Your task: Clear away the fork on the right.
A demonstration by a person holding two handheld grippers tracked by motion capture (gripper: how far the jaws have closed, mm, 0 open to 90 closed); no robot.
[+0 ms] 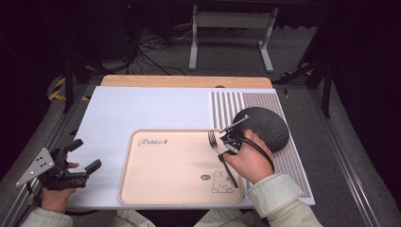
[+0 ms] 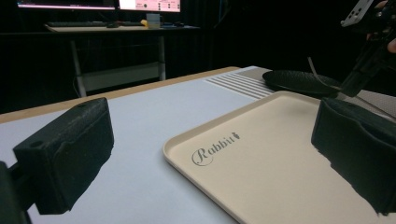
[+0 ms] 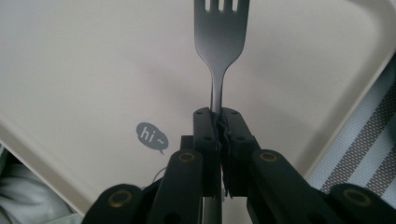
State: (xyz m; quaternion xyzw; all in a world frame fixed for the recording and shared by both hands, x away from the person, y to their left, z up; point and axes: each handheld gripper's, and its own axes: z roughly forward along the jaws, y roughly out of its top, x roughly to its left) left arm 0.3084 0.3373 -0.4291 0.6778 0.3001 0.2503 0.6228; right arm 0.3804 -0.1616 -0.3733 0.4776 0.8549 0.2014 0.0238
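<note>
A dark metal fork (image 3: 220,42) is clamped by its neck in my right gripper (image 3: 217,122), which is shut on it. The tines point away from me over the beige tray (image 3: 93,70). In the high view the fork (image 1: 213,141) hangs low over the tray's right half (image 1: 165,175), with the right gripper (image 1: 222,150) above the rabbit drawing. My left gripper (image 1: 87,153) rests at the table's front left, beside the tray, its jaws wide open and empty. In its own view the left gripper (image 2: 210,158) faces the tray (image 2: 280,154).
A black round plate (image 1: 262,125) lies on the striped placemat (image 1: 293,165) just right of the tray; it is also in the left gripper view (image 2: 299,81). A white mat (image 1: 142,109) covers the table around the tray. Metal rails run along both table sides.
</note>
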